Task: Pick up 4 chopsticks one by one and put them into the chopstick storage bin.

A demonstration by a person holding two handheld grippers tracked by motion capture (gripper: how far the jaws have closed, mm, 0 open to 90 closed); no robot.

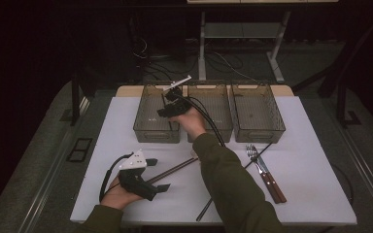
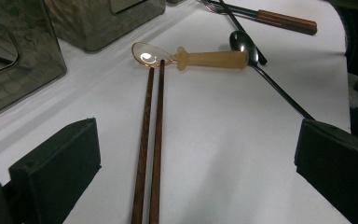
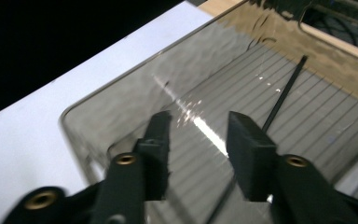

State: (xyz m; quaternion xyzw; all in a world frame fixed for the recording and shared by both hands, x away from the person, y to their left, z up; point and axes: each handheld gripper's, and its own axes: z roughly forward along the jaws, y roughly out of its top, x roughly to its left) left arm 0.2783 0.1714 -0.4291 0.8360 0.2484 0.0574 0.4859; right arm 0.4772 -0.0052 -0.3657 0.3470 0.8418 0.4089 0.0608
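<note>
**Right hand-held gripper released over the left bin**

We see the right hand-held gripper (image 3: 198, 140) parted above the left bin (image 1: 148, 124) (upper centre of the high view), a thin black stick (image 3: 283, 93) lying on the bin floor beyond it. The left hand-held gripper (image 2: 191, 163) rests wide open on the worktop (image 1: 301, 165), straddling wooden chopsticks (image 2: 151, 140).

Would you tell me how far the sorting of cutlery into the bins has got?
Early. Done: one thin black stick lies in the left bin. In hand: nothing; the right gripper hangs open over that bin. Left: chopsticks, amber spoon, black spoon and the wooden-handled fork and knife remain on the table.
</note>
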